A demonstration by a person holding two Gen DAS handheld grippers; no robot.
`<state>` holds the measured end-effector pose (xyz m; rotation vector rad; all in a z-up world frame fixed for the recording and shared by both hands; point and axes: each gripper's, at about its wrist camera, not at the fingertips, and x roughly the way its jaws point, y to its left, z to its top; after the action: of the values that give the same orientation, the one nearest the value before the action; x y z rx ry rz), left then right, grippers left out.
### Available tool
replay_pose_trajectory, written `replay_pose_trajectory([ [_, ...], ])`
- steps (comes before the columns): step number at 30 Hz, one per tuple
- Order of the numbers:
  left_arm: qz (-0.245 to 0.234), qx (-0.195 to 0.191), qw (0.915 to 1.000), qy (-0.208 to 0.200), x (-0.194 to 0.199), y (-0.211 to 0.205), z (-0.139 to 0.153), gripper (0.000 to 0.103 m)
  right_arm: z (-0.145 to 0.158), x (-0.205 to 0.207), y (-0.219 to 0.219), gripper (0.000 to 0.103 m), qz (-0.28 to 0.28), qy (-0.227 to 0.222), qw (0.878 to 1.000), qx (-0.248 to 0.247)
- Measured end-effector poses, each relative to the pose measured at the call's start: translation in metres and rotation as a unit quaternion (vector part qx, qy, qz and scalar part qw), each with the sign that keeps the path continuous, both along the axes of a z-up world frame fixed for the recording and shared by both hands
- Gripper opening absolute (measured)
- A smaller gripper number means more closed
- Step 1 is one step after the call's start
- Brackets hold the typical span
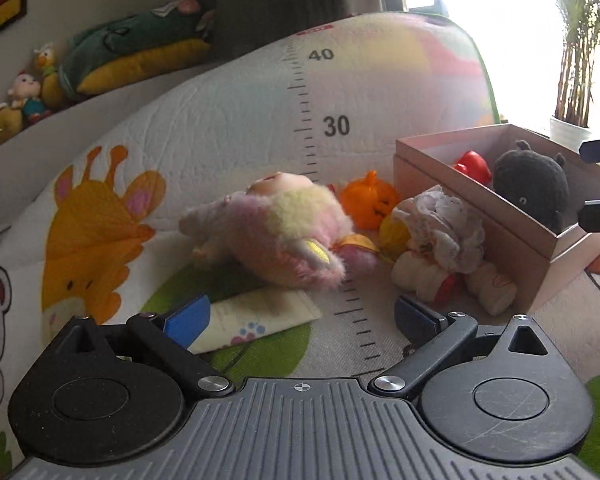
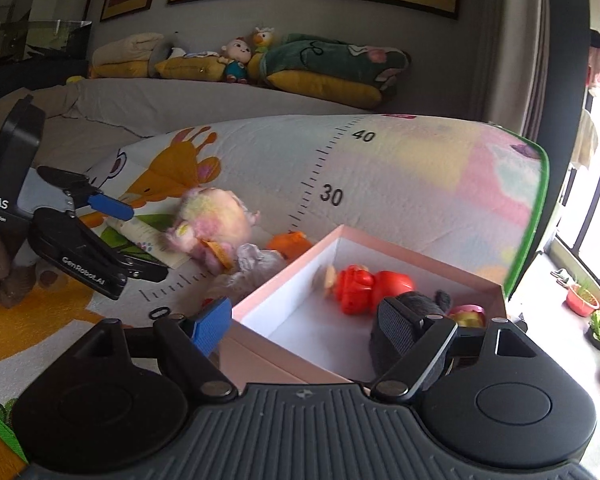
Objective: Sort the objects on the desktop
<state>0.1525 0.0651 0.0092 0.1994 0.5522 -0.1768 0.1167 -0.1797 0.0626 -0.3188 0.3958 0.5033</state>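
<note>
On the play mat (image 1: 236, 120), the box (image 2: 300, 280) holds three toys while the pink plush (image 1: 276, 232), pumpkin (image 1: 368, 200) and doll (image 1: 444, 240) wait, both tongs (image 1: 300, 320) (image 2: 312, 328) apart and empty.

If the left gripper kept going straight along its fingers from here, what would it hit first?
Most likely the pink and yellow plush toy, lying straight ahead of the open left gripper on the play mat. The flat cream packet lies nearer, but low, by its left finger. Depth is uncertain.
</note>
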Motion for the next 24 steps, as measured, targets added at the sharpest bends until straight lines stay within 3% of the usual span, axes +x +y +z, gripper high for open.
replay_pose_trajectory([
  [5, 0.008, -0.002, 1.0, -0.002, 0.005, 0.015, -0.002, 0.101, -0.004, -0.003, 0.014, 0.081, 0.02, 0.013, 1.0, -0.007],
  [12, 0.046, -0.052, 0.9971, 0.032, 0.034, 0.069, -0.003, 0.101, -0.003, -0.017, 0.036, 0.081, 0.073, 0.057, 0.995, 0.029],
  [17, 0.039, -0.078, 0.9947, 0.054, 0.041, 0.079, -0.012, 0.101, -0.02, -0.03, 0.075, 0.081, 0.124, 0.06, 0.99, -0.024],
  [19, 0.049, -0.064, 0.9964, 0.024, 0.031, 0.071, -0.005, 0.101, -0.025, -0.032, 0.083, 0.081, 0.135, 0.062, 0.988, -0.038],
  [22, -0.019, -0.051, 0.9982, -0.023, 0.008, 0.048, 0.012, 0.101, -0.026, -0.03, 0.082, 0.081, 0.136, 0.074, 0.987, -0.04],
  [24, -0.089, -0.036, 0.9953, -0.014, 0.001, 0.029, 0.015, 0.101, -0.027, -0.032, 0.077, 0.081, 0.132, 0.082, 0.987, -0.037],
])
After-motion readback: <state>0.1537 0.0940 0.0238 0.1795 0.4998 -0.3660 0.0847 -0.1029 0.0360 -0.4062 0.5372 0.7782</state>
